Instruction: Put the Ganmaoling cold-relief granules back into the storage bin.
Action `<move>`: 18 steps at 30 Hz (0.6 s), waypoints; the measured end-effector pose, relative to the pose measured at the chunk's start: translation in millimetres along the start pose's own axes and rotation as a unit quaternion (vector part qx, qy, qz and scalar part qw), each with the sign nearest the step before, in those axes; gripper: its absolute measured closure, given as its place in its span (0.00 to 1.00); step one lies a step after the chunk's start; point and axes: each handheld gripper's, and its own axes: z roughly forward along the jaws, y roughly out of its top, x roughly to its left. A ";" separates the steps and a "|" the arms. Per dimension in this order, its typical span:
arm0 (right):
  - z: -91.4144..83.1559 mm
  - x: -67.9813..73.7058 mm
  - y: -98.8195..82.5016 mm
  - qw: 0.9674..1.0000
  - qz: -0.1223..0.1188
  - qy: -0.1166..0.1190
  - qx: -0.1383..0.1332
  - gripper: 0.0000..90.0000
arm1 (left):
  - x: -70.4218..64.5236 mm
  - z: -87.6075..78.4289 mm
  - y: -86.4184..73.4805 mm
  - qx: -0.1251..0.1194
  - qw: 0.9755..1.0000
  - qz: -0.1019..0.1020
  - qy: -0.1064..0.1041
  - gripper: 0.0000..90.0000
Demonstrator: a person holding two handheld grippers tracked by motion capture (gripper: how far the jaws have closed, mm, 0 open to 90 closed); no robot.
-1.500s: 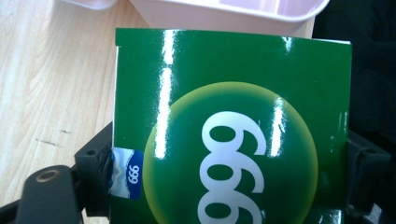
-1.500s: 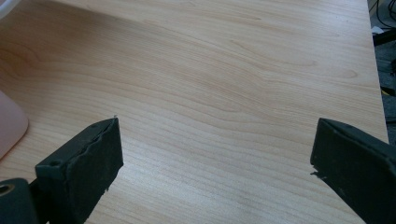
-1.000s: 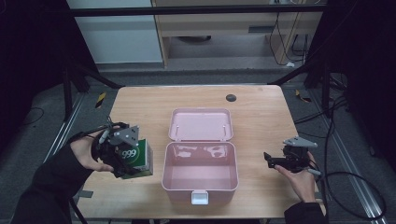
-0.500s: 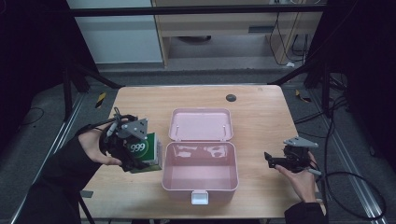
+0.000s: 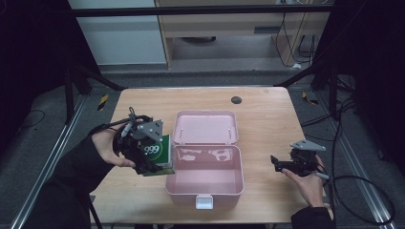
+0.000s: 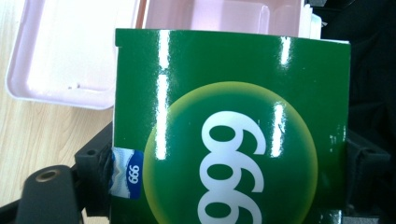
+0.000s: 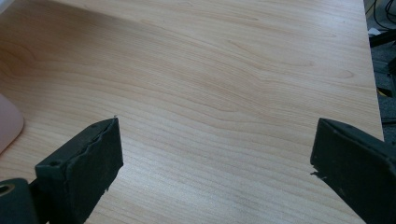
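Pinching the green "999" carton (image 5: 159,151) in my left gripper (image 5: 143,152), pads on both sides, just at 9 o'clock of the open pink plastic case (image 5: 205,186). Right gripper (image 5: 282,164) at the case's 3 o'clock, jaws spread over bare wooden table (image 5: 267,109).

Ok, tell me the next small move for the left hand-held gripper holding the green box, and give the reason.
Probably carry the green box a little further right, over the open pink case, then lower it in. The left hand-held gripper grips the box by its sides, right beside the case's left wall, and the case's bottom looks bare. The right hand-held gripper rests open, clear of the case.
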 end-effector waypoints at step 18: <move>0.4 -0.1 -1.2 1.000 0.002 0.001 0.000 0.03 | -2.7 22.6 30.7 0.007 1.000 0.021 -0.016 0.16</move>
